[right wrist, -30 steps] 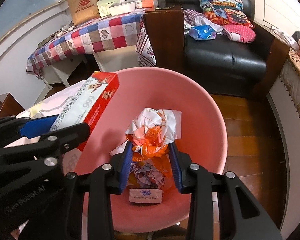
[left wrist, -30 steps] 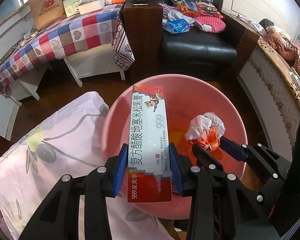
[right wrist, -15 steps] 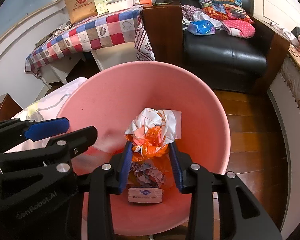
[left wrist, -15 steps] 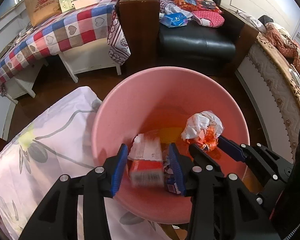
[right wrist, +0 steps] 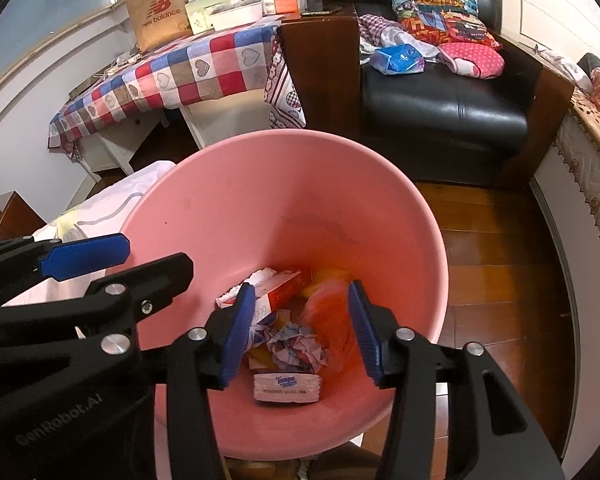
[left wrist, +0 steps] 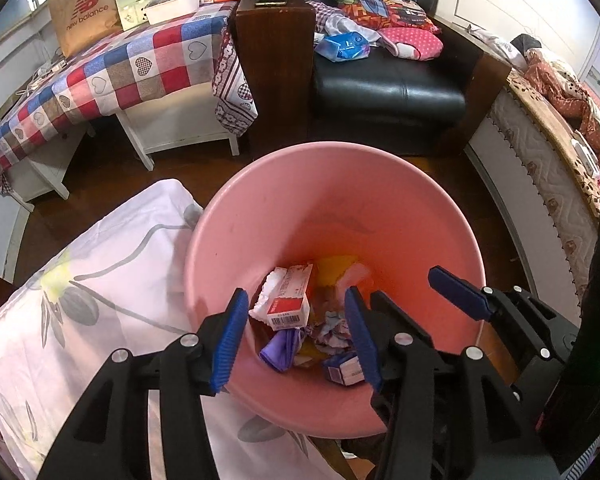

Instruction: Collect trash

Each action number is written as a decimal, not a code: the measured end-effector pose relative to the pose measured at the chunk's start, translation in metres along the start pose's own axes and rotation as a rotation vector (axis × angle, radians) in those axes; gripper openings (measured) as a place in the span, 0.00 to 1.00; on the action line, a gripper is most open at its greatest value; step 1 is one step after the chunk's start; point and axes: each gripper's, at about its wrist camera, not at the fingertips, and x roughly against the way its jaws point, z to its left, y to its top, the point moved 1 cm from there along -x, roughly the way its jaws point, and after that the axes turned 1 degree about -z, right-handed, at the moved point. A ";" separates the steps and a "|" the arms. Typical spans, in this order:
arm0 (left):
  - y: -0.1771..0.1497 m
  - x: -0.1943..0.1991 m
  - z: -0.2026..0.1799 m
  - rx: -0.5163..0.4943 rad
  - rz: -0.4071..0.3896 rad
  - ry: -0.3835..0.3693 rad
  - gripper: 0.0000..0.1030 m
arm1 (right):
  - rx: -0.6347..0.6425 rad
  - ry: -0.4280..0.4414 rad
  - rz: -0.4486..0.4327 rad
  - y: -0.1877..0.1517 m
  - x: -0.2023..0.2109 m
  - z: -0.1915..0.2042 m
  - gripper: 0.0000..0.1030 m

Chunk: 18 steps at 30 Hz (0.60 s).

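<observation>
A pink bin stands below both grippers. My left gripper hangs over its near left side, jaws opening, nothing between the pads. The red-and-white box lies at the bottom of the bin. My right gripper is over the bin too, jaws opening, its pads off the orange-and-white crumpled wrapper, which shows blurred beneath them. A tissue pack, crumpled paper and a purple wrapper also lie inside.
White flowered bedding touches the bin's left side. Behind the bin are a black armchair, a dark wood cabinet and a table with a checked cloth. A bed edge runs along the right, past wood floor.
The left gripper let go of the red-and-white box, which fell into the bin. The right gripper's jaws spread and the crumpled wrapper dropped out of them.
</observation>
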 end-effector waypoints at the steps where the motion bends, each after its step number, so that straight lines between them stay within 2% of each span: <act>1: -0.001 0.001 0.000 0.000 0.000 -0.001 0.48 | 0.001 -0.001 0.000 0.000 0.000 0.000 0.48; 9: -0.008 0.008 0.001 -0.001 -0.005 0.005 0.48 | 0.000 0.007 0.003 -0.003 0.006 0.001 0.48; 18: -0.016 0.028 0.003 -0.011 -0.061 0.013 0.48 | 0.001 0.023 -0.030 -0.007 0.023 0.009 0.48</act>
